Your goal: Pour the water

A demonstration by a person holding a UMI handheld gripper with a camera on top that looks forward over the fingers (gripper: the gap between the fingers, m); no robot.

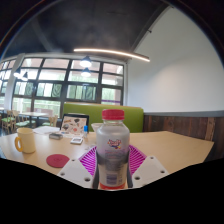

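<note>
Bottle (113, 148), clear with a pink cap and pink label, upright between the fingers (112, 163), pads against its sides: clamped on it, by the look. Cap apparently on, so not ready to pour as it stands. Mug (25, 140) well off to the left on the bench (170, 145), a pink coaster (57, 160) nearer. Likely step: carrying the bottle toward the mug. Best kept vertical and gripped firmly at the label; slow travel, neck brought just over the rim before tilting. Tilt gently, watching for slip in the pads. Cap to be dealt with first.
</note>
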